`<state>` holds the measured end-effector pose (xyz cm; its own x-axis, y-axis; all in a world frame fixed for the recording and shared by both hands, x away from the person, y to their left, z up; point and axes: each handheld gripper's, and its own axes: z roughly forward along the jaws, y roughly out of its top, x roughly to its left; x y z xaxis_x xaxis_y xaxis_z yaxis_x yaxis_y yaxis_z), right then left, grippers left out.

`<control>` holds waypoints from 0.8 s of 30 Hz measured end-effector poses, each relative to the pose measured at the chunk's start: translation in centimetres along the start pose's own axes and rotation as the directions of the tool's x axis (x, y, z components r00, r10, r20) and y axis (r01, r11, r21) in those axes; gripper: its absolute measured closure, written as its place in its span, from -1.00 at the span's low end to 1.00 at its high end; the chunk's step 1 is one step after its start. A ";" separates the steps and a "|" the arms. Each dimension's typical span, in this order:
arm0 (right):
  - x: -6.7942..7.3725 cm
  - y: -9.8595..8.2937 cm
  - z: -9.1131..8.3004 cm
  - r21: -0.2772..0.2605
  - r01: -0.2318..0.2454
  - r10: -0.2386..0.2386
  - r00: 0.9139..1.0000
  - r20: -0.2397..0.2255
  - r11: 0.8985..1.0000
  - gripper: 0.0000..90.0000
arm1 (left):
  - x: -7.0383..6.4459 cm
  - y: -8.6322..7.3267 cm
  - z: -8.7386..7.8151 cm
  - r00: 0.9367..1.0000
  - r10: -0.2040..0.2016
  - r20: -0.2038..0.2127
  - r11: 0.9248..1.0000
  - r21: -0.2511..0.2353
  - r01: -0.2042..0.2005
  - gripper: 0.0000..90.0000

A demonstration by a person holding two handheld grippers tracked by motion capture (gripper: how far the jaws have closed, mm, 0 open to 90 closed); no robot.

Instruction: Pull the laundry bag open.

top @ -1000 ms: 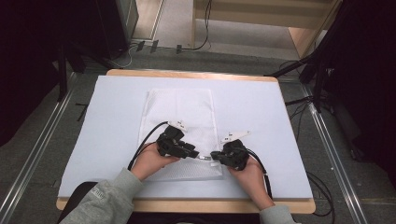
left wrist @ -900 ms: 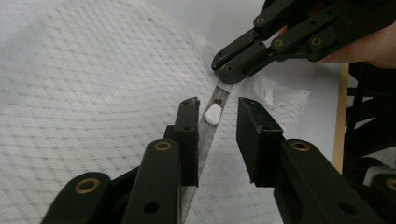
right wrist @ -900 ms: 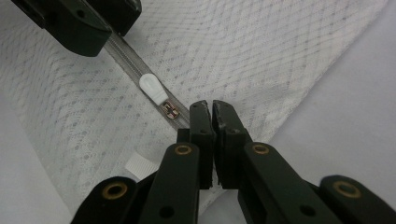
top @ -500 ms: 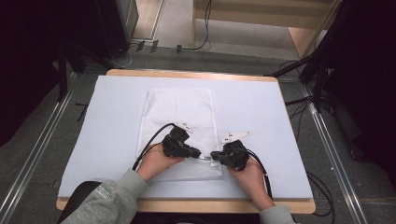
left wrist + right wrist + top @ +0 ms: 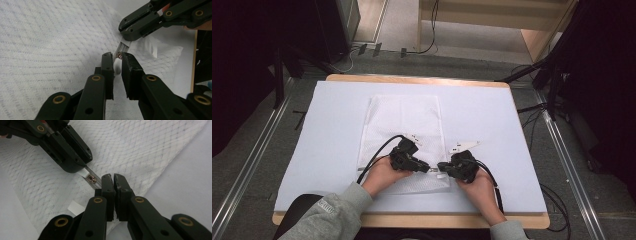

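A white mesh bag [image 5: 402, 125] lies flat on the pale blue table cover [image 5: 492, 120]. At the bag's near edge, both grippers meet tip to tip at its zipper. My left gripper [image 5: 428, 169] [image 5: 117, 62] is shut on the white zipper pull [image 5: 117, 67], just behind the copper slider [image 5: 119, 54]. Facing it, my right gripper [image 5: 441, 166] [image 5: 113, 178] is shut on the zipper strip [image 5: 96, 182], right beside the slider [image 5: 91, 179]. The right gripper view shows the left gripper [image 5: 80, 165] pinching the white pull [image 5: 83, 173].
A small white label [image 5: 76, 207] sticks out of the bag's edge near the zipper. The wooden table edge [image 5: 412, 79] frames the cover. Cables [image 5: 372, 162] trail from both grippers toward the near edge. Dark equipment and floor cables surround the table.
The left hand and its gripper have edged slightly to the right and nearer along the bag's edge. The right gripper has hardly moved.
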<state>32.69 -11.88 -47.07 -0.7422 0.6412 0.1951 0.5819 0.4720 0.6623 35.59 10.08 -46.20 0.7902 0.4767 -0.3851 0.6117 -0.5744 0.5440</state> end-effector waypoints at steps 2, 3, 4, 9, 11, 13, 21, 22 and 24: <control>0.0 0.0 0.0 0.000 -0.001 0.001 1.000 -0.001 1.000 0.97 | 0.0 0.0 0.1 1.000 -0.003 0.008 1.000 -0.004 0.003 0.76; 0.0 0.0 0.0 0.000 0.000 0.000 1.000 0.000 1.000 0.97 | 0.0 0.0 0.1 1.000 -0.004 0.012 1.000 -0.005 0.004 0.75; 0.0 0.0 0.0 -0.001 0.000 0.000 1.000 0.000 1.000 0.97 | 0.0 0.0 0.1 1.000 -0.005 0.012 1.000 -0.006 0.005 0.74; 0.0 0.0 0.0 -0.002 0.001 -0.001 1.000 0.000 1.000 0.97 | 0.4 -0.1 -0.1 1.000 -0.028 0.010 1.000 0.005 0.028 0.74; 0.0 0.0 0.0 -0.001 0.001 -0.001 1.000 -0.001 1.000 0.97 | 0.5 -0.1 -0.1 0.999 -0.042 0.025 0.999 0.003 0.042 0.75; 0.0 0.0 0.0 -0.002 0.001 -0.001 1.000 -0.002 1.000 0.97 | 0.3 -0.1 -0.1 0.999 -0.038 0.024 0.999 0.003 0.038 0.75; 0.0 0.0 0.0 -0.001 0.005 -0.005 1.000 -0.001 1.000 0.97 | -0.3 -0.1 0.3 0.999 -0.019 0.036 1.000 0.018 0.018 0.75; 0.0 0.0 0.0 -0.002 0.002 -0.002 1.000 0.000 1.000 0.97 | -0.3 -0.1 0.4 0.999 -0.023 0.038 1.000 0.014 0.022 0.75; 0.0 0.0 0.0 0.000 0.002 -0.002 1.000 0.001 1.000 0.97 | -0.3 -0.1 0.6 0.999 -0.026 0.047 1.000 0.003 0.026 0.76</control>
<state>32.63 -11.87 -47.07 -0.7433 0.6405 0.1930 0.5801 0.4734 0.6628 35.31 9.62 -46.59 0.7749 0.4600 -0.4335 0.6320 -0.5638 0.5316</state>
